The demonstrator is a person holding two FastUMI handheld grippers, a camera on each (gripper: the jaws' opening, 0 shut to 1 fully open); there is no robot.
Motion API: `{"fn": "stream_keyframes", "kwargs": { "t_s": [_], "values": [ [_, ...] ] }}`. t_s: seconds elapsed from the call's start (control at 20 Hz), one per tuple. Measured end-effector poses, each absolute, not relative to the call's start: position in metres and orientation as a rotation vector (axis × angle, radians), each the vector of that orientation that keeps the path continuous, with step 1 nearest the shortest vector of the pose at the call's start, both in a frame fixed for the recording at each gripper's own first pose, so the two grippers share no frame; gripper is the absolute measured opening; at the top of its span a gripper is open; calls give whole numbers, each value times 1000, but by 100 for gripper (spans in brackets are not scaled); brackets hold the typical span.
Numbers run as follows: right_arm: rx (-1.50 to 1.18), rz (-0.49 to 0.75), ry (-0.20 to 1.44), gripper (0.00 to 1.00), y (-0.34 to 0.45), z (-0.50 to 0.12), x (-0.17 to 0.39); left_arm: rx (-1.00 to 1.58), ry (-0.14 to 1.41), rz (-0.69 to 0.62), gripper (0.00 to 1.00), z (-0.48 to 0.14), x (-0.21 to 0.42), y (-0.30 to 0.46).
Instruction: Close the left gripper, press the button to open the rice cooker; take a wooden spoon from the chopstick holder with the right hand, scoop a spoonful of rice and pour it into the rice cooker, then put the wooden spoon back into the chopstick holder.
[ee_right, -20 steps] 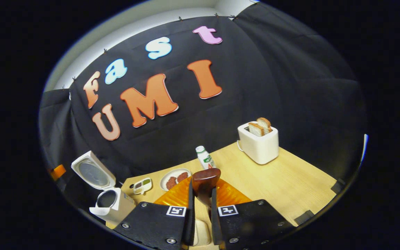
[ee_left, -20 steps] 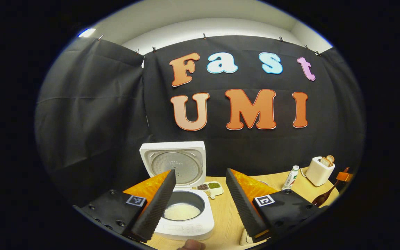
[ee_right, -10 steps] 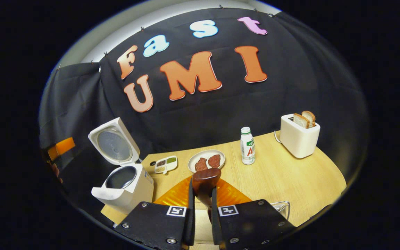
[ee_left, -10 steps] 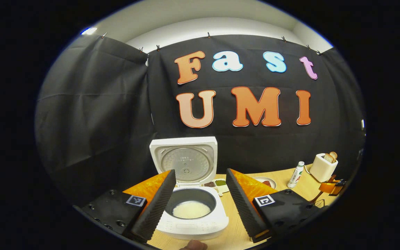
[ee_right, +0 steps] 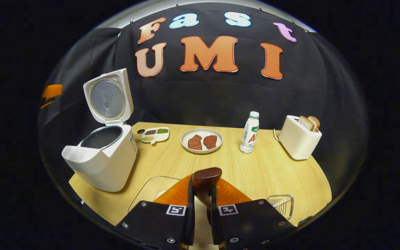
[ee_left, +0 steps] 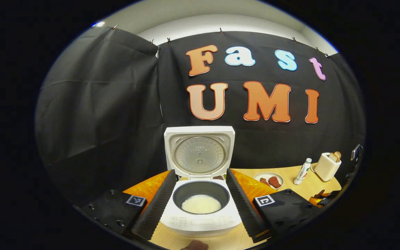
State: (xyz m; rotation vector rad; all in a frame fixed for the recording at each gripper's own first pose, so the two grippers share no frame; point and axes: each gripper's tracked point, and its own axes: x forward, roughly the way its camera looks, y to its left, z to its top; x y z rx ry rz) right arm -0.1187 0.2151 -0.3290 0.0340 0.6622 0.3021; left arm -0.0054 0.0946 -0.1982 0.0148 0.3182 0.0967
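- Left gripper view: the left tool (ee_left: 200, 205) is spread wide, holding nothing, its two fingers flanking the cooker (ee_left: 201, 217) straight ahead.
- Cooker lid (ee_left: 199, 152) stands upright beyond the fingers; the dark pot below it holds white rice (ee_left: 201, 204).
- Ahead and to the right of this tool sit a plate (ee_left: 268, 180) with two red pieces, a bottle (ee_left: 302, 171) and a toaster (ee_left: 326, 166) on the desk (ee_left: 290, 189).
- Right gripper view: the right tool (ee_right: 202, 208) is clamped on the spoon (ee_right: 205, 180), both fingers pressing its handle; the dark wooden bowl sticks up just past the fingertips.
- Cooker (ee_right: 101, 156) stands ahead and to the left of this tool, lid (ee_right: 108, 97) raised.
- Small divided dish (ee_right: 155, 134), plate (ee_right: 201, 140), bottle (ee_right: 249, 132) and toaster (ee_right: 299, 139) with bread run left to right across the far desk (ee_right: 255, 173).
- Clear container (ee_right: 151, 189) lies just left of the fingers; a wire rack (ee_right: 281, 205) just right of them.
- I cannot tell which of these, if either, is the chopstick holder.
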Motion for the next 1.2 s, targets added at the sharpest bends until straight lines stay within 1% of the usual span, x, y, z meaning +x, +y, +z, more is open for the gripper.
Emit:
{"fn": "stream_keyframes", "kwargs": {
  "t_s": [0.15, 0.2, 0.25, 0.65, 0.9, 1.0, 1.2],
  "values": [
    [45, 253, 662, 19, 213, -328, -121, -14, 342, 92, 98, -211, -3, 102],
    [42, 244, 664, 24, 212, -327, -125, -26, 353, 91, 97, -217, -2, 105],
    [37, 243, 667, 19, 211, -327, -129, -38, 361, 91, 97, -221, -1, 106],
    [55, 243, 726, 19, 208, -331, -158, -77, 369, 83, 97, -231, 6, 102],
    [257, 237, 853, 20, 232, -342, -159, -80, 371, 88, 97, -236, 1, 102],
    [387, 219, 919, 20, 239, -346, -159, -77, 371, 107, 98, -236, -3, 110],
    [543, 168, 998, 20, 240, -347, -158, -83, 372, 148, 98, -237, -10, 125]
  ]
}}
